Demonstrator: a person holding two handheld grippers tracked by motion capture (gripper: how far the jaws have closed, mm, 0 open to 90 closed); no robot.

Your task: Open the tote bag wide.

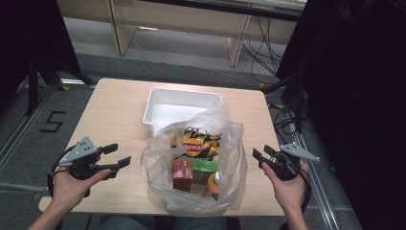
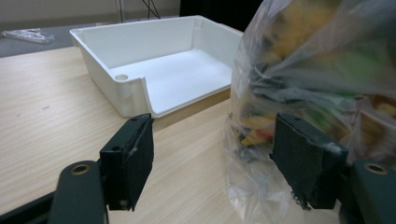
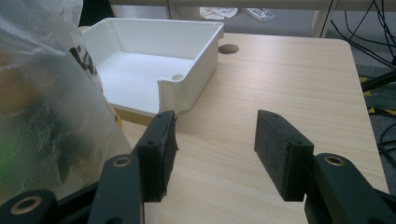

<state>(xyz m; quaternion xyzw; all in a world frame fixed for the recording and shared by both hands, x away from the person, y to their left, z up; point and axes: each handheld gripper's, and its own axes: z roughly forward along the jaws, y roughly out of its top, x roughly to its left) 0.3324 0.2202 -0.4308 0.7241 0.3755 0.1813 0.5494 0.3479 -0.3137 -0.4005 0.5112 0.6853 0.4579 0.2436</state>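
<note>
Pale wood-grain bench, plain white plastic tray, clear crinkled plastic bag, yellow, black and red printed snack packet inside, reddish-brown box, green packet, orange item, black foam-faced fingers, grey floor

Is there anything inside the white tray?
No, the white tray shows a bare floor in the left gripper view.
</note>
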